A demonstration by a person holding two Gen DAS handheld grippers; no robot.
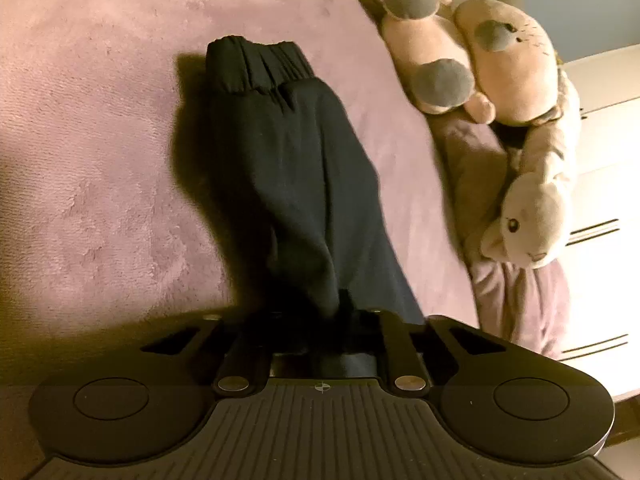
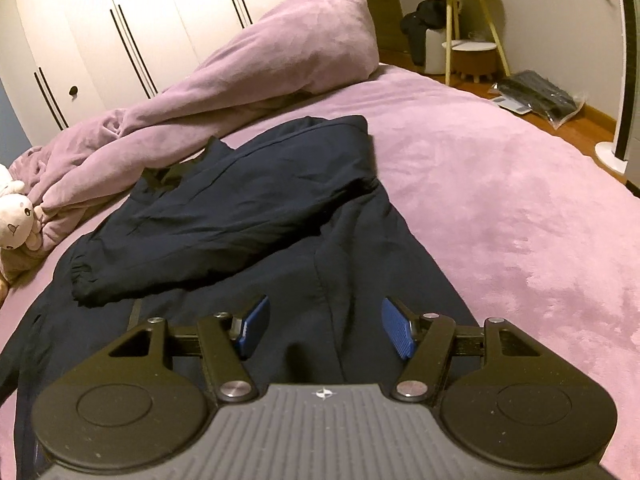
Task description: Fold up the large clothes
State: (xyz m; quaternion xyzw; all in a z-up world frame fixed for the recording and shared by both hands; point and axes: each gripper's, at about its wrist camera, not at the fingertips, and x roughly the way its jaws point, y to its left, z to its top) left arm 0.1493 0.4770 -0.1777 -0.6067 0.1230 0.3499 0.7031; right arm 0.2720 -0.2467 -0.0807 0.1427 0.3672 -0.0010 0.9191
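Dark navy jacket (image 2: 248, 216) spread mid-bed (image 2: 500, 184), sleeve folded across. Soft, limp, bulky; likely best pinched at cuff or hem seam. Left hand-held gripper (image 1: 344, 316) clenched on a dangling sleeve. Right hand-held gripper (image 2: 324, 328) released, hovering above fabric. No readable labels.

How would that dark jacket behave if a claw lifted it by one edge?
Probably floppy: the jacket lies creased, its sleeve folded limply across the body. In the left claw the cloth droops toward the bed. It would likely slide and drag rather than roll.
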